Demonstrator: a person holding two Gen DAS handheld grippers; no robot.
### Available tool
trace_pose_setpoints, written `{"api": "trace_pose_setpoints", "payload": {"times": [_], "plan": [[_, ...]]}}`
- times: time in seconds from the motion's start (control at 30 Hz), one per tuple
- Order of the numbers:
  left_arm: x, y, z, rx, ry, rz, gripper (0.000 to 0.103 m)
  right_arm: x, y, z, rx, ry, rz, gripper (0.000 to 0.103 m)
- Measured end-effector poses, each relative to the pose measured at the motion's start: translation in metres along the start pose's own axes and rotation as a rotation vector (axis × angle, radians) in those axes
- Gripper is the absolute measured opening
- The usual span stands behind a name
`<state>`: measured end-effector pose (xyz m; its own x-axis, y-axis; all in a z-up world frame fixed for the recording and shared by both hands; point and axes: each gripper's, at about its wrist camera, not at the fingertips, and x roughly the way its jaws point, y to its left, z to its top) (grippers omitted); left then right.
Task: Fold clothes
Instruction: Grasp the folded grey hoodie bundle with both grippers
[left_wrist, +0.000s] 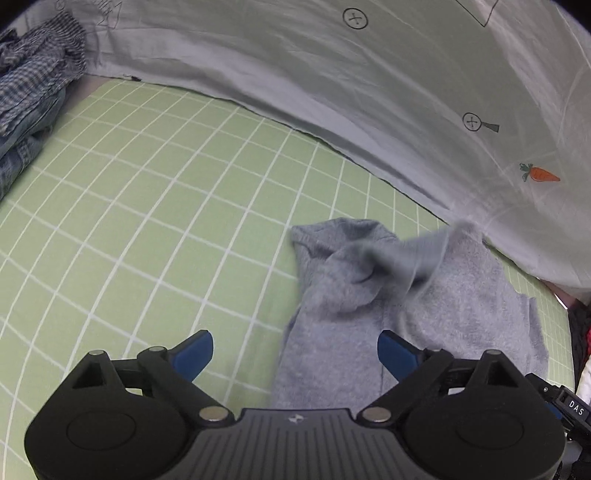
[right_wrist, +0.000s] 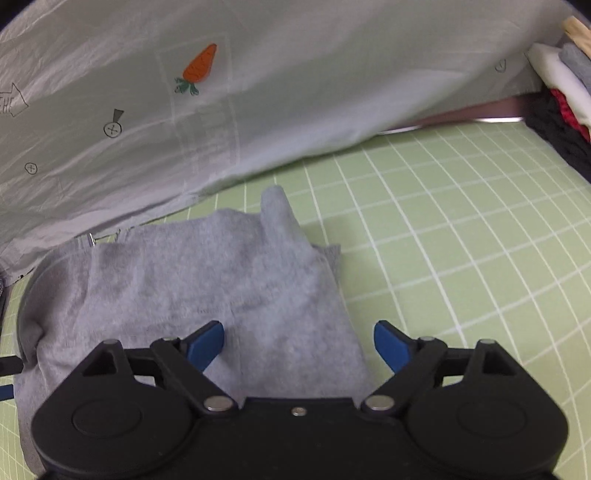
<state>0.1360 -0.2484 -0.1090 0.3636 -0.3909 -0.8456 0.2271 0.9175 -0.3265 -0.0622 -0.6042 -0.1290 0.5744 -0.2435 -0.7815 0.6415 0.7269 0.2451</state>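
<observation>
Left wrist view: the left gripper (left_wrist: 295, 354) is sitting at 6 o'clock with its blue-tipped fingers (left_wrist: 194, 354) spread wide apart and nothing between them. The grey garment (left_wrist: 436, 306) is lying on the green grid-patterned mat (left_wrist: 147, 221), filling the area from the centre out toward 4 o'clock. Its lower edge is running down between the fingers toward the gripper body, though the pads are not touching it. A loose flap of the garment near the middle is showing motion blur, so its shape cannot be told. A pale sheet printed with a carrot (left_wrist: 369, 92) is draping across from 10 o'clock around to 3 o'clock. A crumpled blue checked cloth (left_wrist: 33, 85) is lying at 10 o'clock, well apart from the garment.

Right wrist view: the right gripper (right_wrist: 299, 343) is sitting at 6 o'clock, its fingers (right_wrist: 207, 343) also spread wide and holding nothing. The grey garment (right_wrist: 192, 280) is lying roughly folded on the mat (right_wrist: 461, 229), spreading from the centre toward 8 o'clock, with a narrow part sticking up toward 12 o'clock. The left finger is hovering over the fabric. The pale sheet (right_wrist: 295, 92) is hanging behind from 9 to 1 o'clock. A stack of folded clothes (right_wrist: 565, 96) is sitting at 2 o'clock.
</observation>
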Motion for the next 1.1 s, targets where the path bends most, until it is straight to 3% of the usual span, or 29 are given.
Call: {"api": "trace_pose_setpoints", "payload": {"times": [0.13,0.4,0.6,0.8,0.87,0.93,0.97,1.0,1.03,1.1], "plan": [[-0.004,0.008,-0.007,-0.014,-0.003,-0.045,0.099,-0.004,-0.009,-0.006,0.036,0.005,0.013,0.095],[0.034,-0.008,-0.007,0.028,0.088,-0.065,0.099,0.013,-0.012,0.002,0.058,0.035,0.060,0.098],[0.049,-0.027,-0.007,0.089,0.086,-0.079,0.102,0.032,-0.004,0.009,0.060,0.061,0.113,0.102],[0.053,-0.034,-0.011,0.104,0.071,-0.107,0.101,0.040,0.013,0.015,0.001,0.059,0.113,0.102],[0.053,-0.040,-0.015,0.119,0.081,-0.136,0.091,0.040,0.015,0.016,-0.010,0.063,0.145,0.091],[0.050,-0.045,-0.019,0.122,0.082,-0.159,0.067,0.035,0.015,0.017,-0.018,0.060,0.190,0.064],[0.048,-0.045,-0.020,0.110,0.075,-0.165,0.054,0.029,0.016,0.016,-0.018,0.051,0.199,0.057],[0.045,-0.045,-0.021,0.099,0.069,-0.170,0.041,0.023,0.016,0.016,-0.018,0.042,0.209,0.041],[0.040,-0.044,-0.022,0.081,0.061,-0.185,0.037,0.017,0.017,0.016,-0.018,0.033,0.218,0.030],[0.022,-0.048,-0.024,0.076,0.032,-0.218,0.030,0.004,0.017,0.015,-0.018,0.016,0.236,0.027]]}}
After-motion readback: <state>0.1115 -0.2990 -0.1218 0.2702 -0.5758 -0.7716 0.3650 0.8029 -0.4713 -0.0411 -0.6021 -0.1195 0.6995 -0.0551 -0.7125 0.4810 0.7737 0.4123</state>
